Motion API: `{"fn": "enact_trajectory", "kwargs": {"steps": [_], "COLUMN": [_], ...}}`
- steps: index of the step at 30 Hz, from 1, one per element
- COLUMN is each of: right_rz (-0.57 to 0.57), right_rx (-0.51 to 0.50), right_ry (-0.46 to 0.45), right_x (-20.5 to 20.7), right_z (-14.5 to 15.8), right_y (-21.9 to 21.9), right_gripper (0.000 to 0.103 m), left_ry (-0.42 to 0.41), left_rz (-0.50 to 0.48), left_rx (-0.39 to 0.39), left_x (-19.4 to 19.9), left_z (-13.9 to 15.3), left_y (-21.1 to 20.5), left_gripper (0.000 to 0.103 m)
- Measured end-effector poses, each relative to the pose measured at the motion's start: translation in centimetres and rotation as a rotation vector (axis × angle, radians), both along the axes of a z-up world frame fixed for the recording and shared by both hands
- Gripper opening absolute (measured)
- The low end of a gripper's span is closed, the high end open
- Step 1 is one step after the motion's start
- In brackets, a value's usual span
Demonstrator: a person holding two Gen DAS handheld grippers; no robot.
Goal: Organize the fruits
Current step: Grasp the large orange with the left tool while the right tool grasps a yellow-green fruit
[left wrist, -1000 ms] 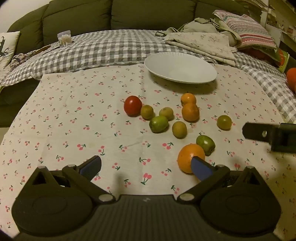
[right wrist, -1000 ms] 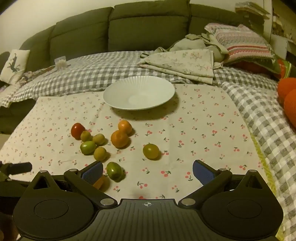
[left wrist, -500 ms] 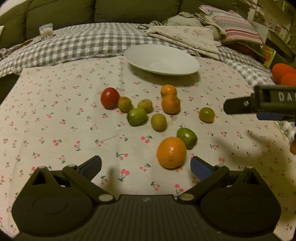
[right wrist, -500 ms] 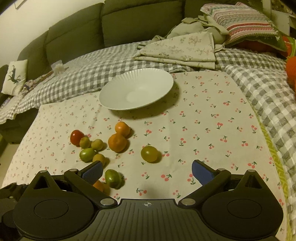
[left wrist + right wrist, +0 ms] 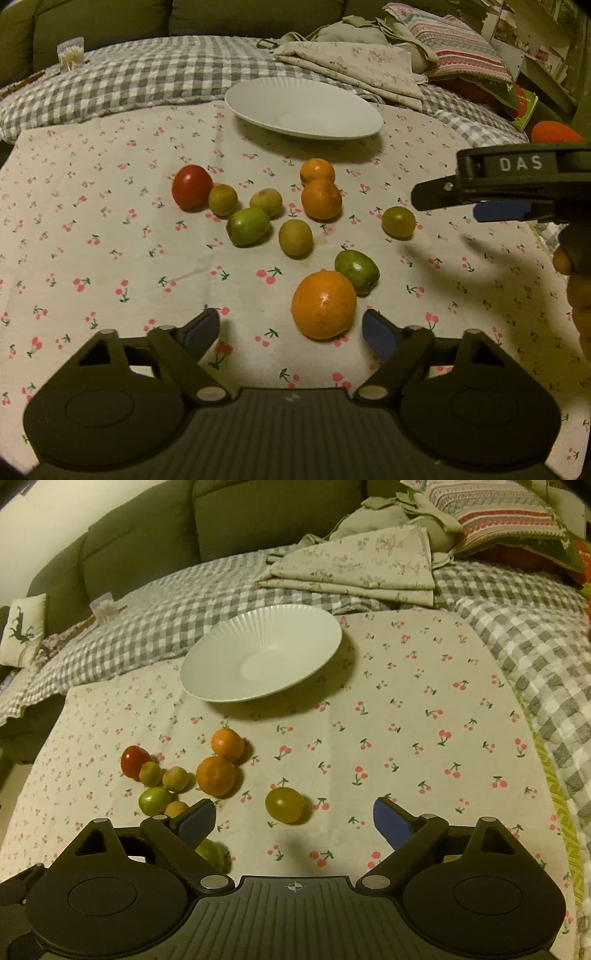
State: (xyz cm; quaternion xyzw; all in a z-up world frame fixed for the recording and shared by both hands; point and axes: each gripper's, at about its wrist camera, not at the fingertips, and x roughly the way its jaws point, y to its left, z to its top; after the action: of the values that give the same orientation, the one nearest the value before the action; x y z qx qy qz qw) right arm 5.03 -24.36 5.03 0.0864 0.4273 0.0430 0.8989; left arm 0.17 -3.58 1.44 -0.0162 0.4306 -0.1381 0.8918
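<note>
Several fruits lie on the cherry-print cloth (image 5: 110,221). A large orange (image 5: 324,304) sits just ahead of my open, empty left gripper (image 5: 291,328), nearer its right finger, with a green fruit (image 5: 357,271) touching it. Farther off lie a red tomato (image 5: 192,186), two small oranges (image 5: 320,198), and several yellow-green fruits. A white plate (image 5: 303,109) stands empty at the back. My right gripper (image 5: 293,818) is open and empty, with a yellow-green round fruit (image 5: 284,805) just ahead between its fingers. The right gripper also shows in the left wrist view (image 5: 495,184).
A grey checked blanket (image 5: 166,620) and folded floral cloths (image 5: 362,565) lie behind the plate. A striped pillow (image 5: 495,513) and orange objects (image 5: 554,131) are at the right. A green sofa (image 5: 147,535) stands behind.
Both grippers moved forward and lower toward the fruits. The large orange is now closer to my left fingers. The right gripper has closed in on the yellow-green round fruit.
</note>
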Motion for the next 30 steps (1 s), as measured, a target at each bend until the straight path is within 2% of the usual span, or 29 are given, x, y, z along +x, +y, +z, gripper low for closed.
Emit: {"fn": "enact_trajectory", "kwargs": {"steps": [4,19,28,30], "right_rz": [0.011,0.039,0.046,0.044], "right_rx": [-0.01,-0.033,-0.049,-0.05], "right_ry": [0.012,0.064,0.082,0.08], "right_x": [0.7,2.7,3.2,3.3], "right_z": [-0.4,-2.2,-3.0,-3.1], "right_y": [0.3,1.1,1.4,1.5], "right_gripper": [0.086,0.068,0.055,0.049], "left_ry": [0.006,0.009,0.002,-0.002], "left_rz": [-0.015,-0.075,-0.084,-0.086], "left_rx": [-0.021,-0.08,-0.099,-0.098], "left_x": [0.2,0.4,0.7,0.7], "left_z": [-0.2,-0.6,-0.6,-0.5], "left_y": [0.0,-0.4,-0.4,-0.4], "left_gripper": [0.066,0.04,0.036,0.035]}}
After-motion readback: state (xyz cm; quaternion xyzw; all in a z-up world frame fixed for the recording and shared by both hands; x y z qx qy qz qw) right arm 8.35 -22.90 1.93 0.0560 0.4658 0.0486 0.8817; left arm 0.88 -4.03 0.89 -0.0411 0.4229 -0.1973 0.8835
